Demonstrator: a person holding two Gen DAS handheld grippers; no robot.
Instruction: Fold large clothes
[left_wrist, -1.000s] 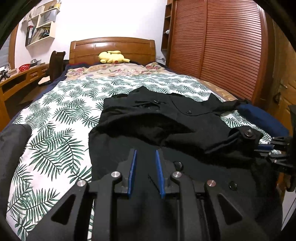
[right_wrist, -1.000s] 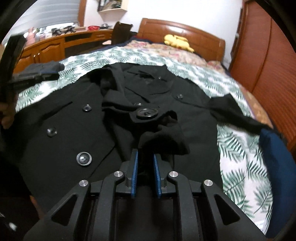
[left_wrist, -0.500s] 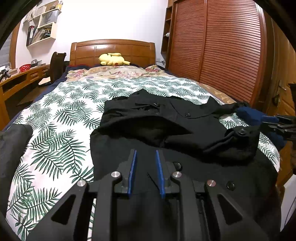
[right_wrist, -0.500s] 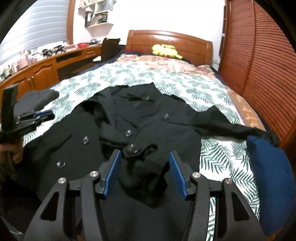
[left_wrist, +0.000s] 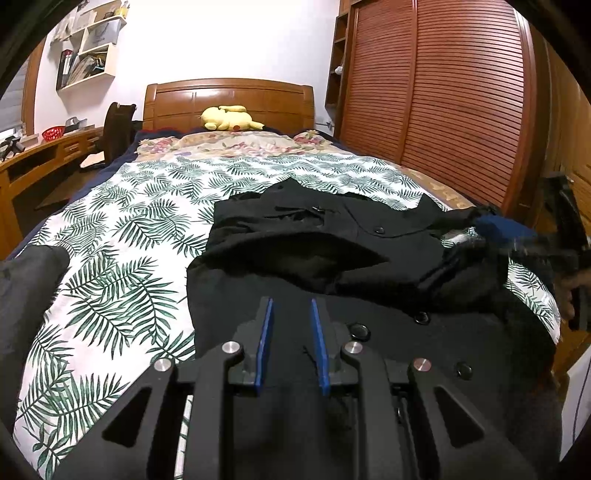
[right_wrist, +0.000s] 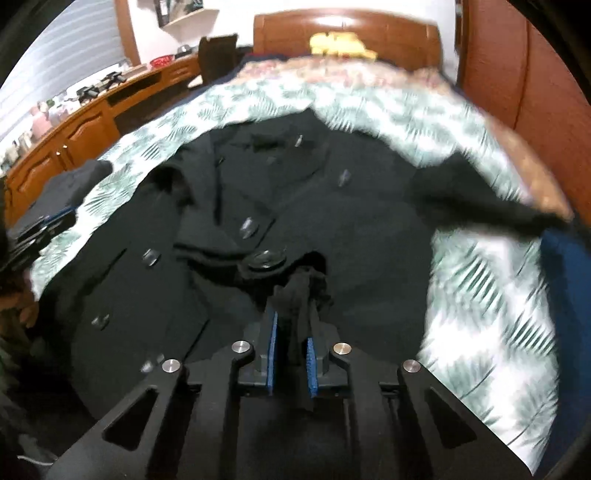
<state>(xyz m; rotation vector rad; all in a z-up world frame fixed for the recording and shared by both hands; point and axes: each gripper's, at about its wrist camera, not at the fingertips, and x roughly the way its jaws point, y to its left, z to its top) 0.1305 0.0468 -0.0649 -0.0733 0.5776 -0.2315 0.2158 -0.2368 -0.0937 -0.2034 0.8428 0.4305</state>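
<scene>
Now the right gripper (right_wrist: 291, 317), just closed and pinching the cuff (right_wrist: 306, 284) at lower centre, should carry it across the coat (right_wrist: 295, 184) (left gripper (left_wrist: 291, 325) narrow, its grip unclear).

My right wrist view is motion-smeared: the yellow plush toy (right_wrist: 341, 43) at upper centre is a blur. In my left wrist view, the right gripper (left_wrist: 554, 251) blurs at the right edge, its fingertips unreadable.

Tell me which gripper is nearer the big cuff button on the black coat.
Right. The right gripper pinches coat fabric just below the button; the left gripper sits over the hem, farther off.
</scene>
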